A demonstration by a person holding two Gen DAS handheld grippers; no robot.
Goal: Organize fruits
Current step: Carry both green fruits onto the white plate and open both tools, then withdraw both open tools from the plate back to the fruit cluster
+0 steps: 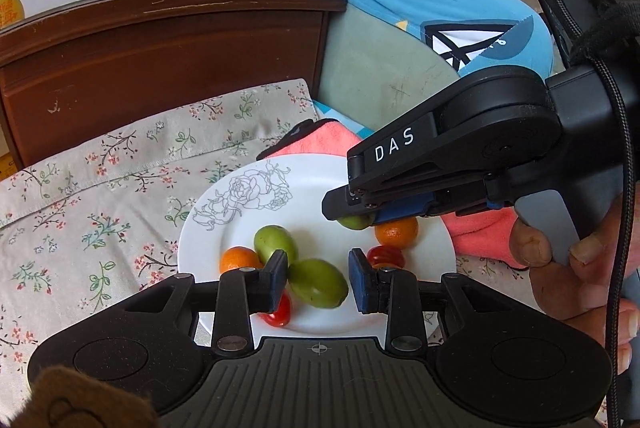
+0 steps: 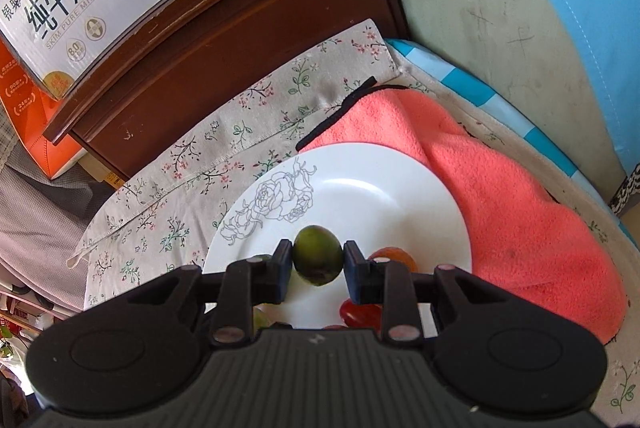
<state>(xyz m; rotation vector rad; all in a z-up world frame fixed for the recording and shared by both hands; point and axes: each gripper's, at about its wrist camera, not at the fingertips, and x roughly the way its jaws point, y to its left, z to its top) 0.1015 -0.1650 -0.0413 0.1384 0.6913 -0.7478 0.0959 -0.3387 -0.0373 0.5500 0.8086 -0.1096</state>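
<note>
Fruit is being gathered onto the white plate, which sits on a flowered cloth with a pink towel under its far right edge.

On the plate's left, seen from the left wrist, lie 1 orange fruit, 1 green fruit just beside it, and 1 red tomato at the near edge. The left gripper holds a second green fruit between its fingers; they frame it closely, but whether the pads actually press it I cannot tell.

Further right, the right gripper pinches a third green fruit firmly, hovering over the plate's bare middle. Past it sit a second orange fruit and a second red tomato.

Count: 3 green, 2 orange, 2 red.

The step in hand looks like setting down the carried green fruit. Next calls for lowering it beside the other green ones, then spreading the fingers gently so it does not roll.
</note>
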